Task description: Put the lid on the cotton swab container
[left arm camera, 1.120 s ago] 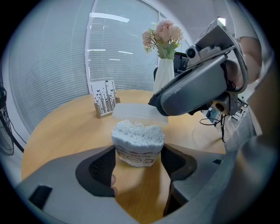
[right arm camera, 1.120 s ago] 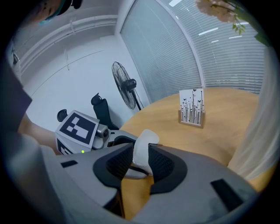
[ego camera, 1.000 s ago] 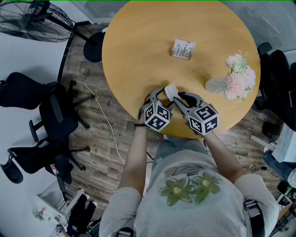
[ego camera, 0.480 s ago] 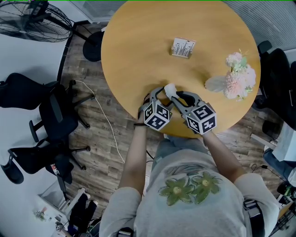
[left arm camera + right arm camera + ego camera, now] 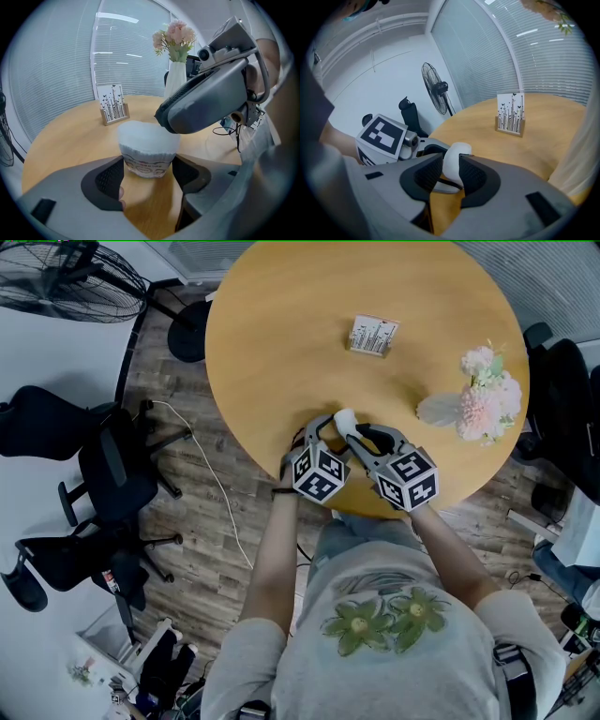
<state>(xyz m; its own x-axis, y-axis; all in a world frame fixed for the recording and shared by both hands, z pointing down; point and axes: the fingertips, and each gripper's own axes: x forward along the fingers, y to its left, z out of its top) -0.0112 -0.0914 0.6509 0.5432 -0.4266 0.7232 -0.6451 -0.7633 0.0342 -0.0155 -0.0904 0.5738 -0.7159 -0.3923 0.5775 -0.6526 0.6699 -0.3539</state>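
Note:
Near the front edge of the round wooden table (image 5: 281, 343), both grippers meet at a small white cotton swab container (image 5: 145, 164) with a printed label. My left gripper (image 5: 147, 176) is shut on its lower body, a pad on either side. A frosted white lid (image 5: 143, 136) rests on top of the container. My right gripper (image 5: 449, 171) comes in from the right and is shut on that lid (image 5: 457, 159), pads pressed against both of its sides. From the head view, only a bit of the white lid (image 5: 344, 420) shows between the left gripper (image 5: 323, 430) and the right gripper (image 5: 361, 437).
A small card stand (image 5: 373, 337) sits at the table's far middle. A white vase of pink flowers (image 5: 486, 395) stands at the right edge. Black office chairs (image 5: 103, 474) and a floor fan (image 5: 75, 282) are on the floor at the left.

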